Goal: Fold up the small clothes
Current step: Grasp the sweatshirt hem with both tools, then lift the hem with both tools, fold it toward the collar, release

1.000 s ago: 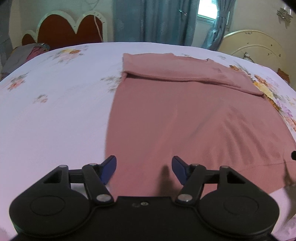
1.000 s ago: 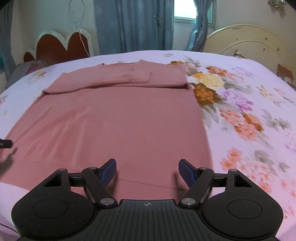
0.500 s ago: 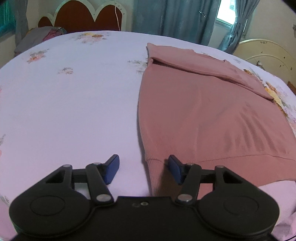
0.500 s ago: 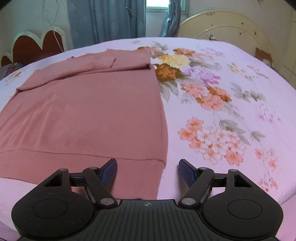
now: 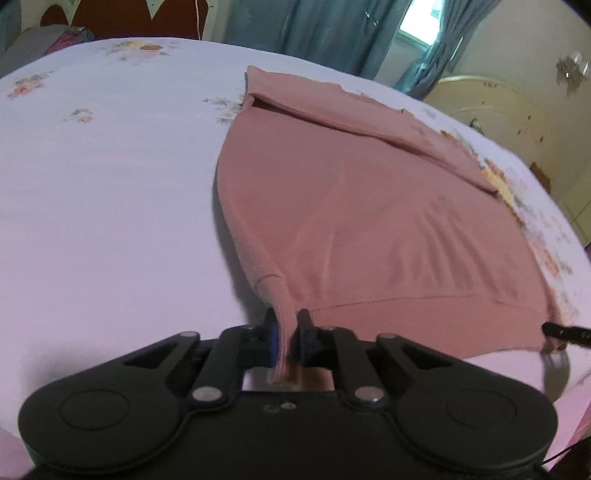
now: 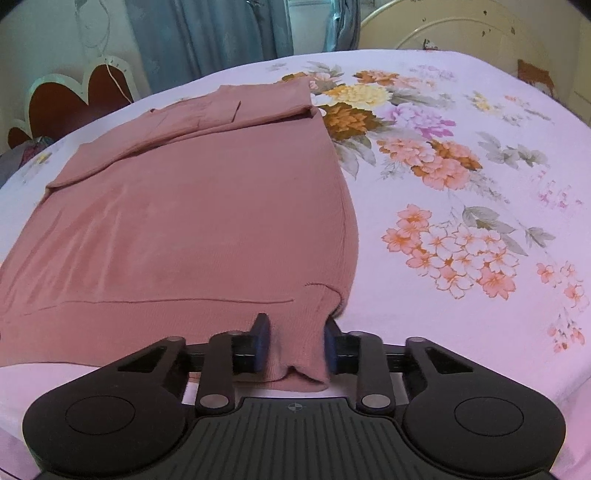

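A pink knit garment lies flat on the bed, its far end folded over with the sleeves tucked in. It also shows in the right wrist view. My left gripper is shut on the garment's near left hem corner, which is pinched upright between the blue pads. My right gripper is closed on the near right hem corner, with bunched fabric filling the gap between its pads. The right gripper's tip shows at the right edge of the left wrist view.
The bed has a pale pink sheet with a large flower print on its right side. A scalloped red headboard and blue curtains stand beyond the bed. A cream headboard leans at the back right.
Both grippers moved outward to the hem corners, then closed on them. The corners are now lifted slightly and puckered.
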